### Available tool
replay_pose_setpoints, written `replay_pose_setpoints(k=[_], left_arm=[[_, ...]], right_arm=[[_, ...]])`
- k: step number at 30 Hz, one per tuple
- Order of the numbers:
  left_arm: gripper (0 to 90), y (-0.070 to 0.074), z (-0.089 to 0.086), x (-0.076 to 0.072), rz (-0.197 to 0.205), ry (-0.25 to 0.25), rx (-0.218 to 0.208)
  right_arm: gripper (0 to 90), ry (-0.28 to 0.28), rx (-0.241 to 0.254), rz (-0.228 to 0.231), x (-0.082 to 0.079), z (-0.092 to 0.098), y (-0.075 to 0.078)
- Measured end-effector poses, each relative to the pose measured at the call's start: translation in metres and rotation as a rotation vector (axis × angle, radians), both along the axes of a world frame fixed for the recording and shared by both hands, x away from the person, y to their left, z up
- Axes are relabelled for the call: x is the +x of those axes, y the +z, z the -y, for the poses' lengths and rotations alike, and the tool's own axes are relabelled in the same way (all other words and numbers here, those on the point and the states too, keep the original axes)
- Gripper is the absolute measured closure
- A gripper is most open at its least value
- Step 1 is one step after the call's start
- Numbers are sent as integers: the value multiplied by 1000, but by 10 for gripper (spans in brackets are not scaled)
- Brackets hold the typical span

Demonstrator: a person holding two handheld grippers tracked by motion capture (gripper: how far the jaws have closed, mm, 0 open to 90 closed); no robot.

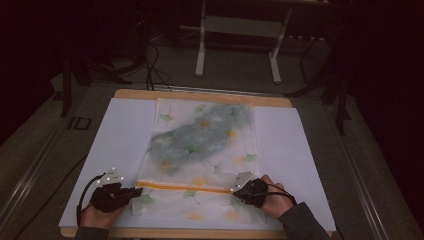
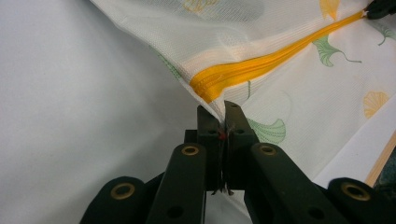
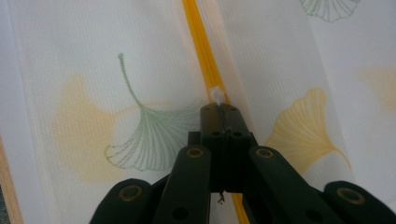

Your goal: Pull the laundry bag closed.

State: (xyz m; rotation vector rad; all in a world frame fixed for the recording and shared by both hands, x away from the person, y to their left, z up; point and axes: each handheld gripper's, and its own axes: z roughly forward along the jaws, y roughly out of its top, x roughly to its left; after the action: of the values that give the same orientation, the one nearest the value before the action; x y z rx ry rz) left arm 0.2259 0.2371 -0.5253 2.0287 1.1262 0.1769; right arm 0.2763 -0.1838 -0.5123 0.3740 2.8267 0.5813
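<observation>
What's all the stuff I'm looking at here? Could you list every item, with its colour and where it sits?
Mesh bag: one, white with green and yellow leaf prints, flat in the middle of the table.
Zipper: one, orange, across the bag near its front end.
Zipper pull: one, white, on the zipper at the right jaws' tips.
Garment: one, grey-green, inside the bag.
Sheet: one, white, covering the tabletop under the bag.
Table: one, light wood edge.
Stand legs: two, white, on the floor behind.
Left gripper: black, shut on the bag's corner.
Right gripper: black, shut at the pull.
</observation>
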Motion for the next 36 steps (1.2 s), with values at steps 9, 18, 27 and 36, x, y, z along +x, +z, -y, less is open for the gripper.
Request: replay_pose_setpoints(k=[9,18,27,36], left_arm=[[879,0,0,0,0,2,0],[879,-1,0,0,-5,0,1],[878,-3,0,-1,-13,-3,2],[878,-5,4,-2,-29,-23,5]], right_arm=[[900,-21,-8,-13,0,14,0],[900,-55,-9,-22,-1,34,1],[900,-89,7,-40,-1,58,3],[900,-117,19,-56,-2,78,4]])
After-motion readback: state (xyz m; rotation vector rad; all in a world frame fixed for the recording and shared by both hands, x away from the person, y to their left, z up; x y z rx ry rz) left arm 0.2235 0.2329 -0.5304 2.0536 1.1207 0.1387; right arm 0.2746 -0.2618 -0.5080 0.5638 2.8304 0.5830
